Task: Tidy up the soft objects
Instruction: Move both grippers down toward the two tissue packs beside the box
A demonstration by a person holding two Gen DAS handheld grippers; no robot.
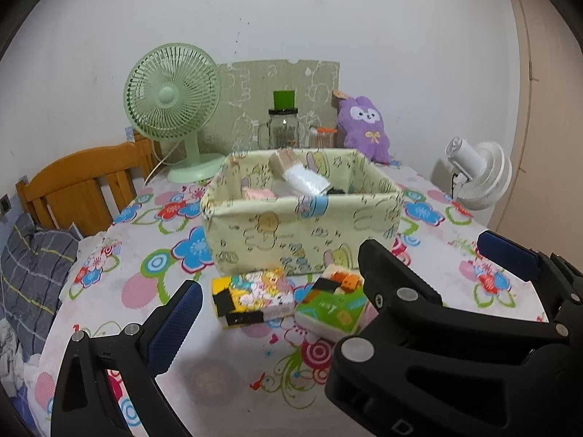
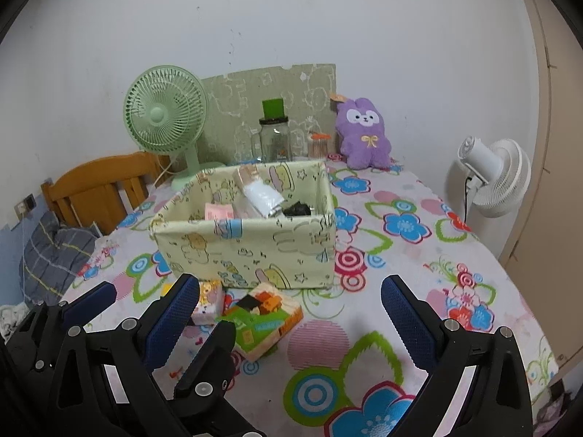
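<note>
Left gripper (image 1: pixel 271 318) at bottom of left wrist view, jaws spread wide, nothing between them. Right gripper (image 2: pixel 291 318) at bottom of right wrist view, also spread wide and empty; it hangs over the floral tablecloth (image 2: pixel 400 255).

Fabric storage box (image 1: pixel 302 233), pale yellow with cartoon print, sits center frame. Inside: a pink packet (image 1: pixel 258 193), a white plastic-wrapped item (image 1: pixel 306 178) leaning against the back wall, something dark (image 2: pixel 297 209) at the right, can't tell what.

2 soft tissue packs lie on the cloth just in front of the box, in the lower middle of the left wrist view: cartoon-print pack (image 1: pixel 253 296) on the left, green pack (image 1: pixel 333 309) on the right, close together, partly hidden by gripper parts.

Back of table, upper frame: green desk fan (image 1: pixel 171 109) left, glass jar (image 1: pixel 282 129) with green lid center, purple plush bunny (image 1: pixel 364 123) right. White fan (image 1: pixel 477 171) far right. Wooden headboard (image 1: pixel 83 182) and plaid pillow (image 1: pixel 32 269) at left edge.
</note>
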